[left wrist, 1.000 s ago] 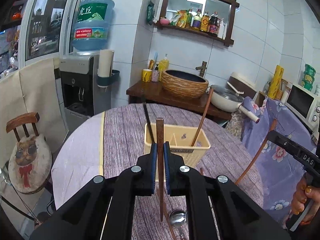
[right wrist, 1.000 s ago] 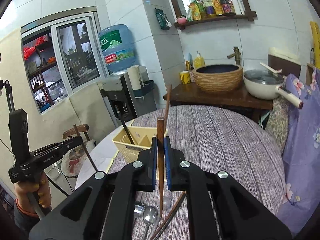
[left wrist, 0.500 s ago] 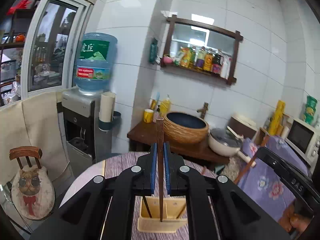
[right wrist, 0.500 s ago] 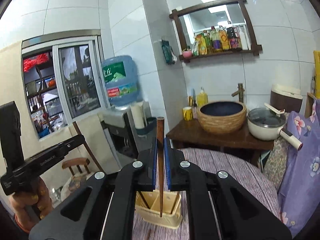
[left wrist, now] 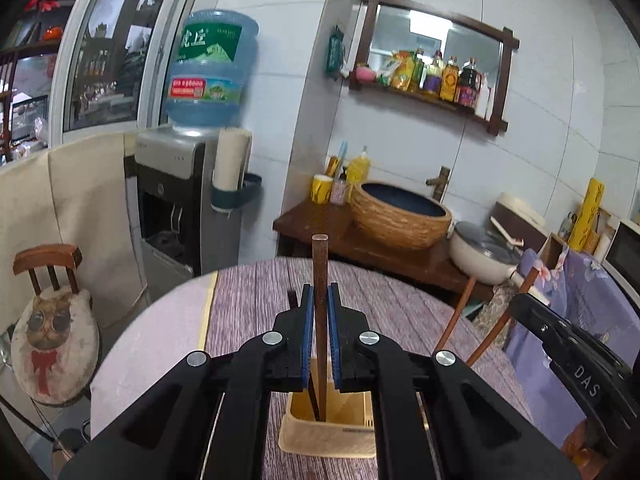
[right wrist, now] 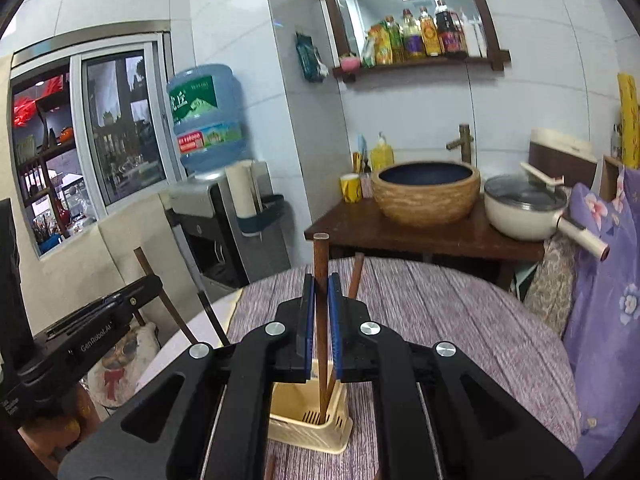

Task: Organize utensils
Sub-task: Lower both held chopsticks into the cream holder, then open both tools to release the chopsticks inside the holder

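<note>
Brown wooden chopstick, slim round rod, upright, tip down inside cream plastic slotted caddy on the round bench (purple woodgrain cloth). Left gripper jaws clamp it; right gripper jaws clamp a second chopstick likewise.

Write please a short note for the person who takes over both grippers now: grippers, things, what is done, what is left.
Left gripper: shut on a brown chopstick, upright, lower end over the yellow holder.
Right gripper: shut on another brown chopstick, tip at the holder.
Done: at least one brown chopstick and a dark one already stand in the holder on the round table.
Left: release both chopsticks into the holder.
</note>
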